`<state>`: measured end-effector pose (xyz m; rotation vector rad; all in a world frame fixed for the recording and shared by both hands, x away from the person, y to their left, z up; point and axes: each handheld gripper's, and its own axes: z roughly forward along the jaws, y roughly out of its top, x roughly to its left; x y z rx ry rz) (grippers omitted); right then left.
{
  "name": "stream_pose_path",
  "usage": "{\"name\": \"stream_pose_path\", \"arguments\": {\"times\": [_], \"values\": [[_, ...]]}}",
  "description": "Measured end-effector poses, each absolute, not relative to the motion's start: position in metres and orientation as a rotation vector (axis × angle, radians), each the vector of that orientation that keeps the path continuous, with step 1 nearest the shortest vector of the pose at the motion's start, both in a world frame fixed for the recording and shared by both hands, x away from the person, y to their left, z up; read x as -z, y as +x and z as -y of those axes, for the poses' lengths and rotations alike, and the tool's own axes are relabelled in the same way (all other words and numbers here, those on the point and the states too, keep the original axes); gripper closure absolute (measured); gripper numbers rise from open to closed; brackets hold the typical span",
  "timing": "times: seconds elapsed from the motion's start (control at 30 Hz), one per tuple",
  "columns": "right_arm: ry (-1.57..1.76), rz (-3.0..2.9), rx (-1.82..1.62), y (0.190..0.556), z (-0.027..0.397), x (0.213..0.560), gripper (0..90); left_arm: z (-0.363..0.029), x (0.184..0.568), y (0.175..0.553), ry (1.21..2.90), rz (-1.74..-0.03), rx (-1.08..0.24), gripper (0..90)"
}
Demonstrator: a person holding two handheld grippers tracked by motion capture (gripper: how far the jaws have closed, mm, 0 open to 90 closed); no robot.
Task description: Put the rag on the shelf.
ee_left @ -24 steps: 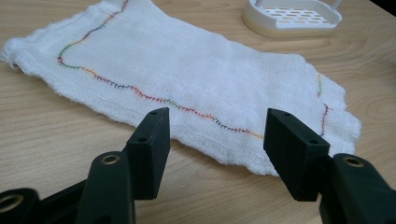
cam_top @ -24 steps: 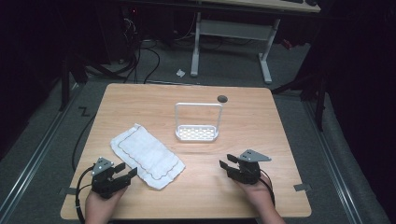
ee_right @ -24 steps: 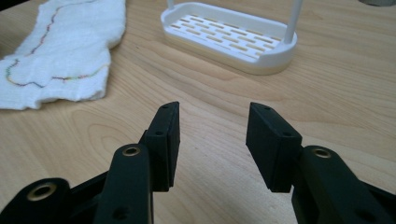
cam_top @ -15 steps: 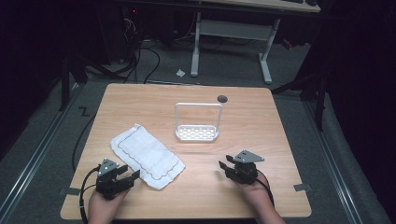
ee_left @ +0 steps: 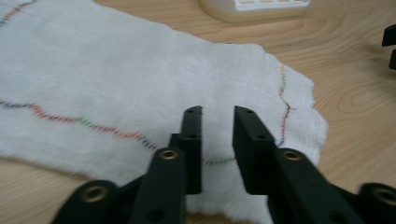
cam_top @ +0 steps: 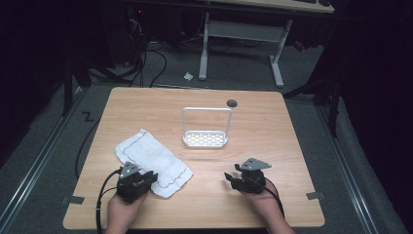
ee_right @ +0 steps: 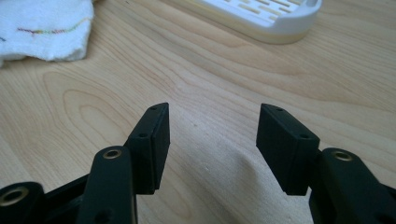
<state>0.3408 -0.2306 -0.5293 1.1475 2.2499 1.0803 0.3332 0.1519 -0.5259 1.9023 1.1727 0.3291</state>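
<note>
Before you stands a light wooden table (cam_top: 146, 107) on a grey carpeted floor (cam_top: 44, 146), lit from above while the room beyond falls into darkness. Behind it you see a second desk with white legs (cam_top: 277, 58) and a white crossbar. Black cables (cam_top: 146, 58) trail across the floor at the rear left. A scrap of white paper (cam_top: 188, 76) lies near the desk's leg.
</note>
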Motion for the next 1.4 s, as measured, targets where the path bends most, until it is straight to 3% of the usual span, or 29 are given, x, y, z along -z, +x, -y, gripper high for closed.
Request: {"name": "stream_pose_path", "arguments": {"times": [0.07, 0.33, 0.57, 0.67, 0.87, 1.13, 1.4], "values": [[1.169, -2.253, -1.106, 0.341, 0.232, 0.529, 46.3, -0.14, 0.533, 0.336, 1.952, -1.179, -0.318, 89.6], [1.111, -2.256, -1.134, 0.336, 0.228, 0.526, 59.9, -0.127, 0.537, 0.325, 1.984, -1.127, -0.314, 90.0], [1.066, -2.28, -1.186, 0.332, 0.209, 0.521, 68.1, -0.099, 0.539, 0.302, 1.994, -1.035, -0.204, 89.9], [1.039, -2.302, -1.19, 0.33, 0.199, 0.521, 75.8, -0.091, 0.538, 0.297, 2.068, -0.932, -0.214, 89.9], [0.962, -2.39, -1.192, 0.328, 0.175, 0.524, 89.1, -0.079, 0.54, 0.291, 2.077, -0.881, -0.178, 89.9], [0.958, -2.462, -1.121, 0.321, 0.169, 0.536, 90.0, -0.076, 0.54, 0.289, 2.081, -0.86, -0.147, 89.9], [0.965, -2.497, -1.126, 0.286, 0.184, 0.535, 90.0, -0.076, 0.539, 0.289, 2.08, -0.861, -0.112, 88.8]]}}
